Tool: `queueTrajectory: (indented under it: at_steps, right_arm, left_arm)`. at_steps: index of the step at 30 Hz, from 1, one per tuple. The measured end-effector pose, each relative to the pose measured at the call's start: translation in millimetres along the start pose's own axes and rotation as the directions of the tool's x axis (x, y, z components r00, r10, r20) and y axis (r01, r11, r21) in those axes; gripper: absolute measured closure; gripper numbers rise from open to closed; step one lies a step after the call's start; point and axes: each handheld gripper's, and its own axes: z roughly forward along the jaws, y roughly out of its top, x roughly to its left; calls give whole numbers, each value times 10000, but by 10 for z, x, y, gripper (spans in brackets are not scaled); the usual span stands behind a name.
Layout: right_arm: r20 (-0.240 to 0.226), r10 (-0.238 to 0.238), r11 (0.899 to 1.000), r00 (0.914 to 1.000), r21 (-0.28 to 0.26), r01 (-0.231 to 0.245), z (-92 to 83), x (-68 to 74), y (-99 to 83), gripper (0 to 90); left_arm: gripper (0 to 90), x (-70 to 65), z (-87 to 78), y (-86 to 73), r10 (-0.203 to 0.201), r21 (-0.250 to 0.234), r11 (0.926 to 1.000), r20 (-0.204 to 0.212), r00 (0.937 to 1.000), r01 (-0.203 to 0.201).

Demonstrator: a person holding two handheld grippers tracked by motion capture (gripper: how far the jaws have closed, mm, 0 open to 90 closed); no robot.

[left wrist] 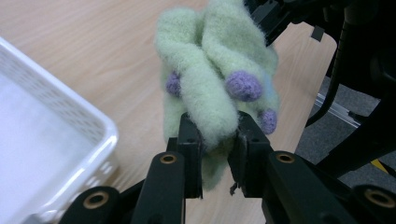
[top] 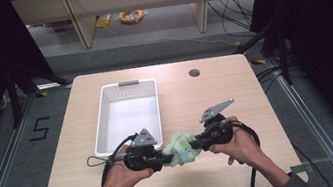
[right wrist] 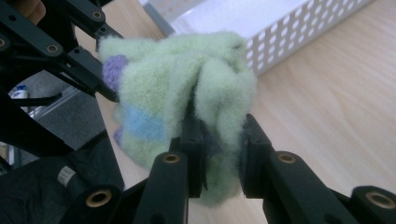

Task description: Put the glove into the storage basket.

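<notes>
A fuzzy green sock [top: 180, 149] with purple dots is pinched by the left gripper [top: 160, 159] and the right gripper [top: 194, 146], held up just beside the white basket [top: 106, 108], perhaps to be dropped in.

Both forearms enter from bottom edge, angled inward. Left hand [top: 125, 173] grips left gripper [top: 164, 158], jaws pointing right, clamped on fuzzy green fabric [top: 179, 149]. Right hand [top: 239, 146] grips right gripper [top: 194, 146], jaws pointing left, clamped on same fabric. Grippers face each other, close together, near table's front edge
</notes>
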Motion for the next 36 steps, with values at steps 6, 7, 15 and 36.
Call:
queueTrajectory:
  at_steps: [6,7,15,36]
  right_arm:
    - [-209,-61,10000,9998,77,63,70,-43,300,761]
    - [-209,-61,10000,9998,77,63,70,-43,300,761]
    - [-186,-193,9988,9996,445,201,294,-39,709,761]
    - [-317,254,9927,9992,1184,-215,991,-218,1299,760]
  left_arm:
    - [746,164,-158,82,-126,14,9999,-152,9998,126]
    - [745,164,-158,82,-126,14,9999,-152,9998,126]
    - [744,485,-348,69,-535,154,9984,-508,9973,544]
    - [742,1235,-471,-36,-1123,805,9893,-1146,9870,1219]
